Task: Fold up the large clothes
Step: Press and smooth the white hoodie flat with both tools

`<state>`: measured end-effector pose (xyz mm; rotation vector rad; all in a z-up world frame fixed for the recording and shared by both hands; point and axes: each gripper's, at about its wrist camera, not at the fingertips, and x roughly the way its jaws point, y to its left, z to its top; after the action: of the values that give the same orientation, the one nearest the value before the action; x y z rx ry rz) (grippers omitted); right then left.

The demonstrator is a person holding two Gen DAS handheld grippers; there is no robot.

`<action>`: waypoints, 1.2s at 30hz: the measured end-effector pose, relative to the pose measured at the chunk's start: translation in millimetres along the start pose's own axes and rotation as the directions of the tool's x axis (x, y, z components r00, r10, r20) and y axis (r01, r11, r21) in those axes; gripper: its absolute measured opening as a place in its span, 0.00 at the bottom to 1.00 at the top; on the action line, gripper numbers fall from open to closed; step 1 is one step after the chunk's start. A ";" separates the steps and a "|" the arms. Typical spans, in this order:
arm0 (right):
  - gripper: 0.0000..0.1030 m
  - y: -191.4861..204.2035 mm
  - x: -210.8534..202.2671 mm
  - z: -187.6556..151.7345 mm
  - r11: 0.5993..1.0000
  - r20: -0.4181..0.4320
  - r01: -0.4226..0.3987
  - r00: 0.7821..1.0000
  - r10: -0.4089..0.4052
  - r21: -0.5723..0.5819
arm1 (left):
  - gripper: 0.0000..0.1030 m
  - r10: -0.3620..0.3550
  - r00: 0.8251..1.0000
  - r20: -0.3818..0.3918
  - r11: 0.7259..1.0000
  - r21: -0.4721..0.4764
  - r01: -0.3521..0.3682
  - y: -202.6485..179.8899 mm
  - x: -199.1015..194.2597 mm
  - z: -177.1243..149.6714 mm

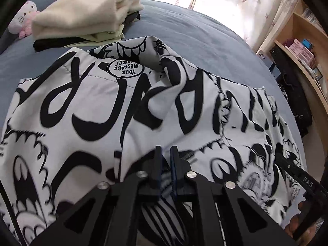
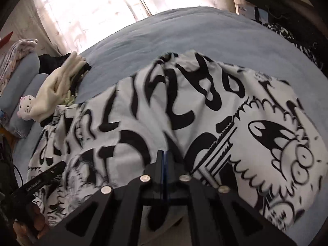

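A: So where does the printed garment [image 1: 86,106] lie?

B: Spread on the blue bed [image 1: 194,34], right under and ahead of both claws, its black-and-white cartoon lettering rumpled in the middle.

A: And the left claw [image 1: 166,153]?

B: Pressed nearly together, its fingers down at the near edge of the cloth; a fold of the fabric seems caught between them. The right claw [image 2: 164,155] is pressed together too, on the near hem of the same garment.

A: Anything beyond them?

B: Far ahead and to the left of the left claw sits a folded cream pile [image 1: 82,18] on dark clothing, with a pink-and-white plush toy [image 1: 22,20] beside it. Off to its right stands a wooden shelf [image 1: 303,47].
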<state>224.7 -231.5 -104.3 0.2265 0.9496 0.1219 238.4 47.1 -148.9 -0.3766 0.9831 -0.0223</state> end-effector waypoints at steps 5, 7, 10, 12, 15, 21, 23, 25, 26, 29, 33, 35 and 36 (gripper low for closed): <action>0.05 35.0 -28.1 -10.2 0.993 0.001 -0.107 0.994 0.107 -0.059 | 0.09 -0.034 0.999 0.035 0.996 0.082 0.031 -23.8 -42.0 -15.6; 0.05 48.4 -30.5 -21.6 0.989 -0.018 -0.110 0.994 0.109 -0.101 | 0.10 -0.042 0.999 0.024 0.992 0.122 0.038 -32.8 -51.3 -29.8; 0.05 56.2 -25.6 -43.7 0.986 -0.068 -0.090 0.994 0.081 -0.139 | 0.10 -0.037 0.999 -0.033 0.988 0.150 0.042 -39.0 -49.8 -54.1; 0.05 54.1 -18.2 -56.4 0.988 -0.110 -0.075 0.992 0.060 -0.137 | 0.10 -0.013 0.996 -0.085 0.988 0.149 0.025 -36.8 -41.1 -69.9; 0.05 48.9 -18.4 -75.5 0.990 -0.138 -0.066 0.989 0.048 -0.126 | 0.10 -0.013 0.996 -0.086 0.988 0.155 0.026 -31.5 -39.4 -84.1; 0.05 53.9 -47.4 -79.1 0.989 -0.126 -0.043 0.992 0.025 -0.141 | 0.12 -0.016 0.996 -0.091 0.991 0.131 0.028 -37.6 -58.5 -87.3; 0.05 55.0 -56.9 -78.8 0.989 -0.116 -0.051 0.993 0.035 -0.136 | 0.18 -0.018 0.997 -0.081 0.991 0.130 0.028 -38.4 -70.7 -90.5; 0.05 59.5 -67.8 -81.9 0.988 -0.109 -0.061 0.993 0.045 -0.145 | 0.32 -0.010 0.998 -0.069 0.991 0.136 0.019 -38.7 -84.0 -95.3; 0.05 63.1 -70.9 -84.2 0.986 -0.107 -0.062 0.993 0.046 -0.153 | 0.40 -0.006 0.998 -0.061 0.991 0.136 0.014 -38.6 -90.1 -97.6; 0.05 72.6 -87.6 -95.0 0.982 -0.094 -0.073 0.994 0.057 -0.176 | 0.44 -0.007 1.000 -0.028 0.991 0.135 0.011 -36.4 -113.1 -103.2; 0.05 81.8 -105.4 -107.2 0.977 -0.087 -0.096 0.993 0.081 -0.188 | 0.49 -0.010 1.000 -0.001 0.994 0.110 0.011 -20.1 -142.0 -110.0; 0.05 90.0 -113.3 -114.1 0.973 -0.077 -0.104 0.993 0.089 -0.207 | 0.60 -0.011 1.000 0.014 0.997 0.072 0.010 -3.5 -156.6 -115.4; 0.05 93.2 -116.4 -116.4 0.971 -0.071 -0.106 0.993 0.092 -0.214 | 0.60 -0.013 1.000 0.021 0.999 0.052 0.012 3.7 -161.2 -117.6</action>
<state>62.1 -148.6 -54.7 0.0677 0.9774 0.3246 51.8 45.3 -78.1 -0.3346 0.9575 -0.0549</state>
